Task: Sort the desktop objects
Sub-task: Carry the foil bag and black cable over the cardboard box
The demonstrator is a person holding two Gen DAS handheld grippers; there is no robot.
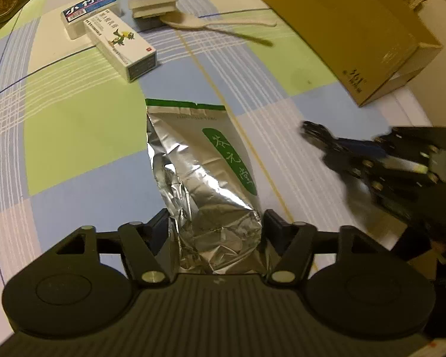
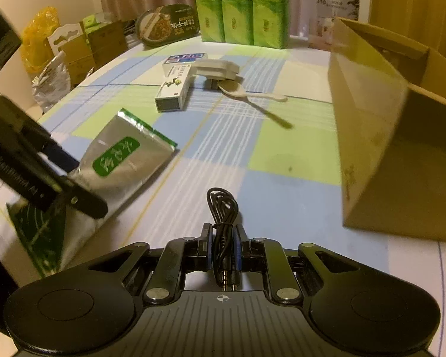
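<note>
One cardboard box (image 2: 380,136) stands on the checked tablecloth (image 2: 223,136); one foil pouch (image 1: 199,172) sits pinched in the left gripper (image 1: 214,223), two medicine boxes (image 1: 119,44) beyond; the right gripper (image 2: 223,238) clamps one coiled black cable (image 2: 223,208).

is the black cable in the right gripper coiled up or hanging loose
Coiled. The black cable sits as a tight bundle of loops pinched in the right gripper, its two plugs side by side at the near end, nothing trailing onto the table.
</note>
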